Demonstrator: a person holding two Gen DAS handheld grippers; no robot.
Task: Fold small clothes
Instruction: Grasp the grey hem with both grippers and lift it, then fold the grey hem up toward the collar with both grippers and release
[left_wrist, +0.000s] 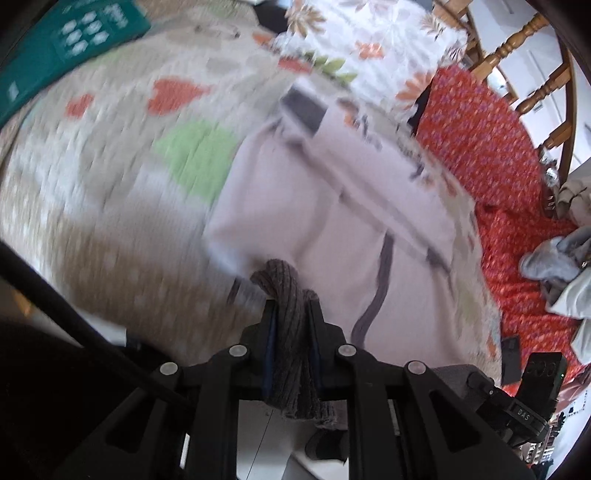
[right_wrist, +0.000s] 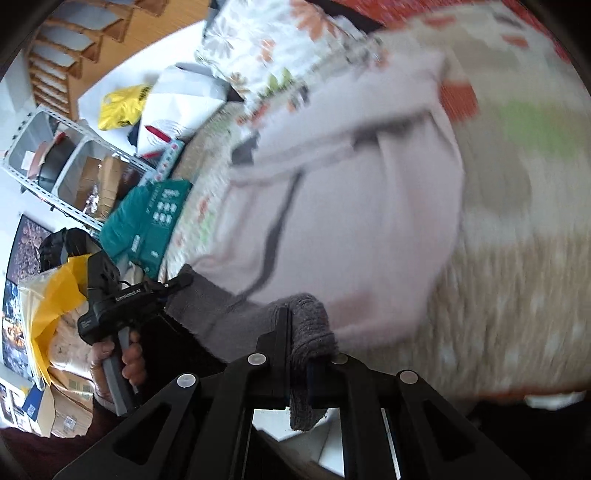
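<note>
both views are smeared by blur, so the print on the bedspread (left_wrist: 122, 173) and the edges of the pale garment (left_wrist: 332, 221) are hard to make out, and each gripper's body is cut off at the bottom edge.

the left gripper (left_wrist: 291, 306) points steeply down at the bed, its jaws pinching a bunched grey ribbed cuff (left_wrist: 284, 295) that hangs through them toward the camera. in the right wrist view a hand (right_wrist: 118, 365) grasps that gripper's handle at the far left. the right gripper (right_wrist: 301, 317) also tilts down, jaws pressed together on the grey hem (right_wrist: 310, 325) of the same garment, which drapes over one jaw.

the garment lies across the bedspread ahead of both grippers, a dark drawstring (left_wrist: 373, 299) trailing over it. a green packet (left_wrist: 70, 40) lies at the bed's edge, a flowered pillow (left_wrist: 369, 44) beyond the garment, a red patterned cloth (left_wrist: 491, 147) to the right, and wooden chair spindles (left_wrist: 524, 66) behind it.
</note>
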